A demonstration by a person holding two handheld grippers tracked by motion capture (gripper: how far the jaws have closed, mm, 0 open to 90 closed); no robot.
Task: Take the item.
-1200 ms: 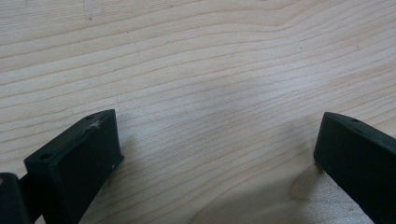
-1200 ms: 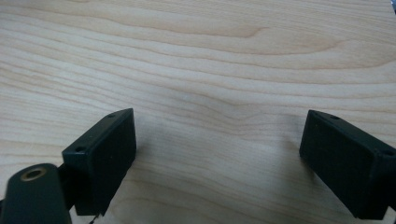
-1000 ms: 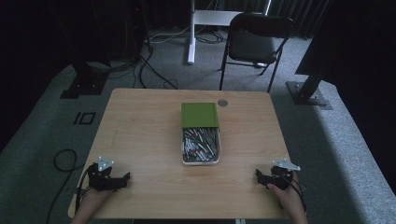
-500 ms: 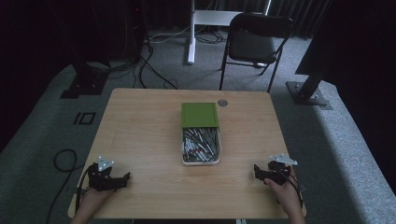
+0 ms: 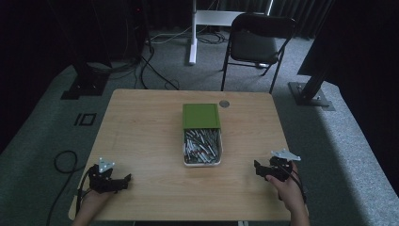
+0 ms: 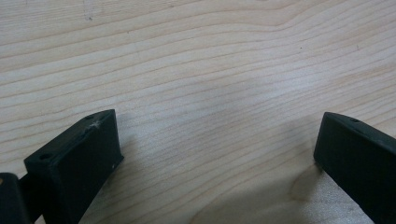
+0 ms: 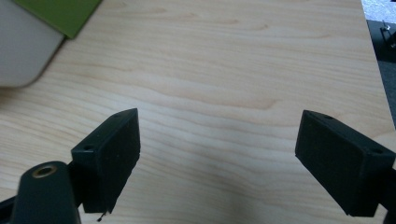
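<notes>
Both grippers are seen low at the near edge of the table — left gripper at the near left corner, right gripper at the near right. Jaws are spread wide on each, nothing between them but bare wood. The white tray of small metal parts sits mid-table, well apart from both, its green lid slid back toward the far end. Work is judged barely begun — nothing picked, the tray's contents untouched.
</notes>
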